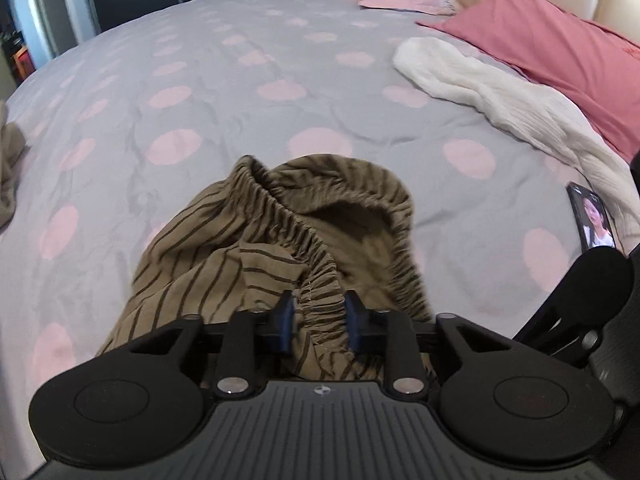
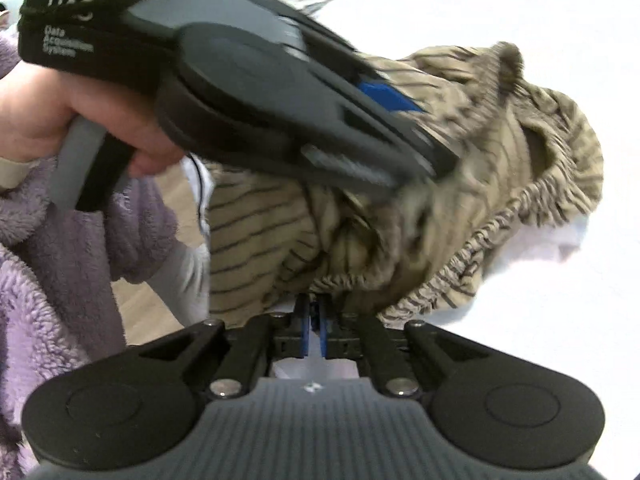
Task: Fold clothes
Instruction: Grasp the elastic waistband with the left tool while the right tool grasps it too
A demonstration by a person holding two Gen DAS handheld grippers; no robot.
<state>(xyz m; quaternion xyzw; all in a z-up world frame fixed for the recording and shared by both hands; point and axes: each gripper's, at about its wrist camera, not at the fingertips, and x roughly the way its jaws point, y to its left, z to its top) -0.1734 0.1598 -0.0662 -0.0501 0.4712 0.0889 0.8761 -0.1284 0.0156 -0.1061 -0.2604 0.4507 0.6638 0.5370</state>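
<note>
A brown garment with dark stripes and an elastic waistband (image 1: 280, 236) lies bunched at the near edge of the bed. My left gripper (image 1: 320, 312) has its blue-padded jaws around the gathered waistband with a gap between them. In the right wrist view the same garment (image 2: 500, 160) hangs in a heap. My right gripper (image 2: 315, 312) is shut on a fold of its waistband. The left gripper's body (image 2: 280, 92), held by a hand, crosses above the garment in that view.
The grey bedsheet with pink dots (image 1: 240, 92) stretches ahead. A white garment (image 1: 500, 100) and a pink pillow (image 1: 540, 48) lie at the right. A phone (image 1: 592, 220) lies by the right edge. More clothes (image 1: 8, 160) lie at the left.
</note>
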